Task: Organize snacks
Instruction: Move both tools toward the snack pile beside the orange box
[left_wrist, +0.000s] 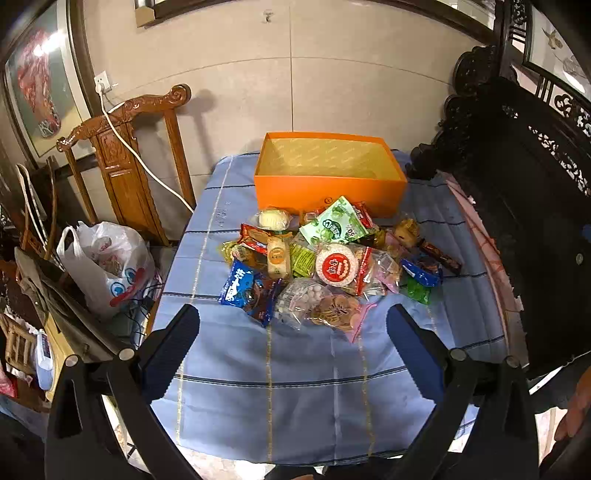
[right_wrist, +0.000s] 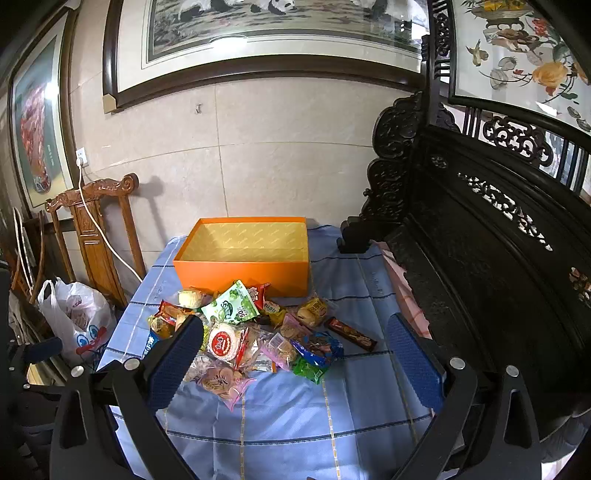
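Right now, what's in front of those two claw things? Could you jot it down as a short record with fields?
surface: table under a blue striped cloth
container: orange box, open-topped, nothing visible inside, at the far side
snacks: pile of wrapped snacks on the cloth just in front of the box, none in it yet
left gripper: open, holding nothing, short of the pile
right gripper: open, holding nothing
beside the table: white plastic bag, carved wooden chair
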